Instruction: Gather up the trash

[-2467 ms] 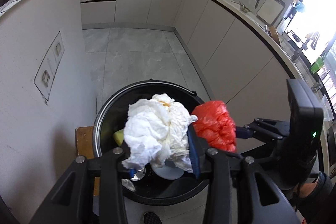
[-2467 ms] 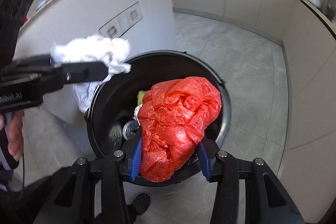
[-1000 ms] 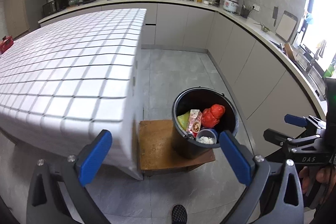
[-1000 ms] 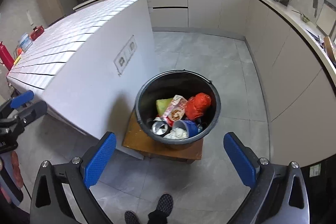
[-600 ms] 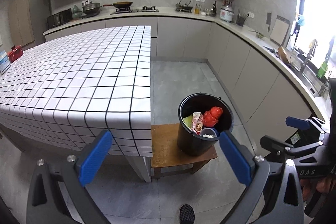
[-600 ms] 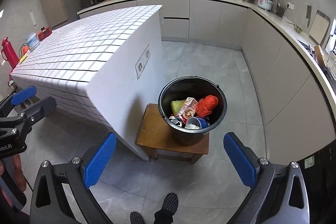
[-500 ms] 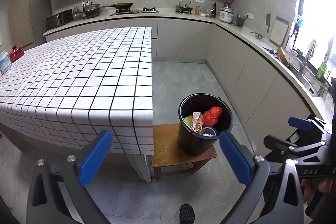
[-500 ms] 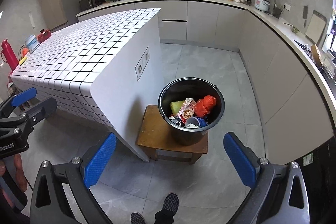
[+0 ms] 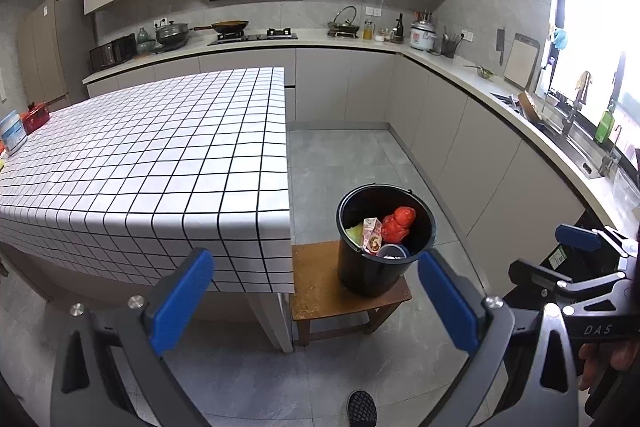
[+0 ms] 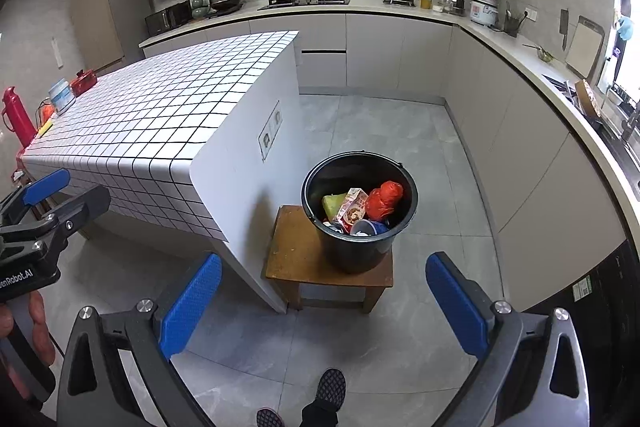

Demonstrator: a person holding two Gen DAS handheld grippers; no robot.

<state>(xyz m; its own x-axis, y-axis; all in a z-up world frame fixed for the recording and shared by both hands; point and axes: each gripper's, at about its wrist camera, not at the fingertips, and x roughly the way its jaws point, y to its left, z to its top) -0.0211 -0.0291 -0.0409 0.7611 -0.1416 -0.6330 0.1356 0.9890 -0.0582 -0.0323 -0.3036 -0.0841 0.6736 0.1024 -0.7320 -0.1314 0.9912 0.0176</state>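
Your left gripper (image 9: 316, 301) and right gripper (image 10: 322, 305) are spread wide, empty. The trash sits in the round black plastic bucket (image 10: 360, 247) on the low wooden stool (image 10: 296, 259), right of the table. Crumpled red plastic bag (image 10: 383, 199): probably light and soft; pinch a bunched fold.

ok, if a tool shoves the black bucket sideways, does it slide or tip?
Probably slides first: the bucket looks light, holding only loose rubbish such as the red bag. Tipping is a real risk, though: it is tall, and it sits near the right edge of the small wooden stool, so a push rightward could drop it.
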